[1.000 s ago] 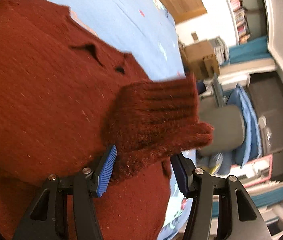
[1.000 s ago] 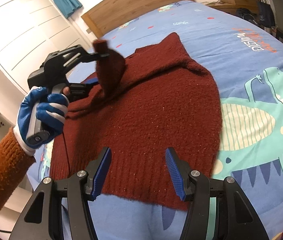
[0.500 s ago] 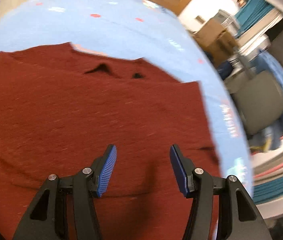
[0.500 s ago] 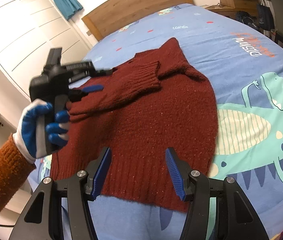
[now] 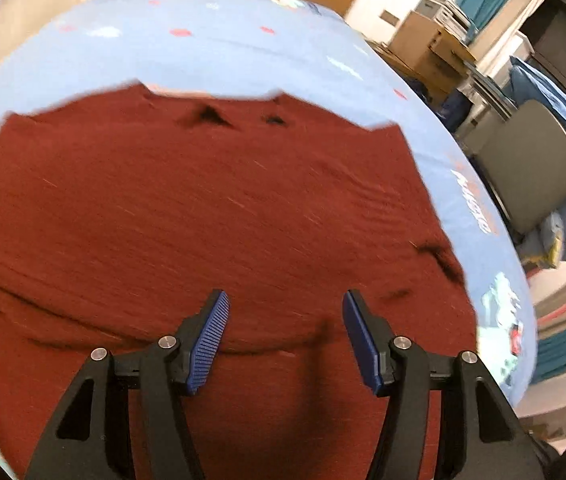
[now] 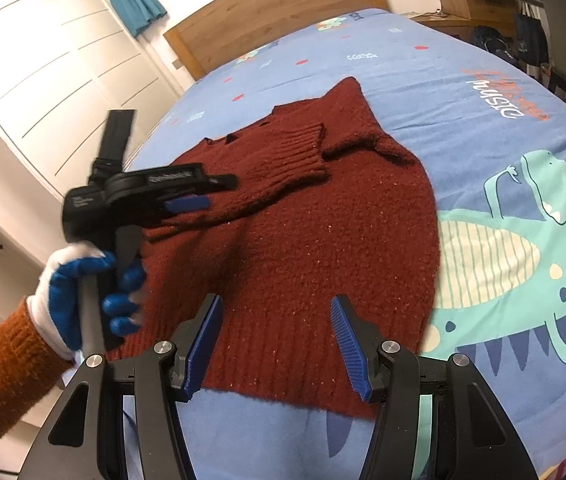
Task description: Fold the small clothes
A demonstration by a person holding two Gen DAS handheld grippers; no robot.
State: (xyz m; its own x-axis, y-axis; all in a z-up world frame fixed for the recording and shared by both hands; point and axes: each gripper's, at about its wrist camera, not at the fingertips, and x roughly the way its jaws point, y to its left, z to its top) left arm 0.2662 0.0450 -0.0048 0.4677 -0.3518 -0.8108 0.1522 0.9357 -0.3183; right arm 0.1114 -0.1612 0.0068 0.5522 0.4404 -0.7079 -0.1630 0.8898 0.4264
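Note:
A dark red knitted sweater (image 6: 323, 236) lies flat on the blue bedspread (image 6: 423, 64). Its left sleeve (image 6: 283, 164) is folded across the chest, the ribbed cuff near the collar. The sweater fills the left wrist view (image 5: 223, 208). My left gripper (image 5: 283, 336) is open and empty, held above the sweater; it also shows in the right wrist view (image 6: 203, 192) over the sweater's left edge. My right gripper (image 6: 275, 340) is open and empty above the ribbed hem.
A green dinosaur print (image 6: 523, 248) covers the bedspread to the right. A wooden headboard (image 6: 283, 12) is at the far end. White wardrobe doors (image 6: 51, 64) stand on the left. Boxes (image 5: 423, 36) and a grey chair (image 5: 535, 168) are beside the bed.
My left gripper let go of the sleeve cuff, which now lies folded across the sweater. The left gripper drew back toward the sweater's left edge. My right gripper stayed over the hem.

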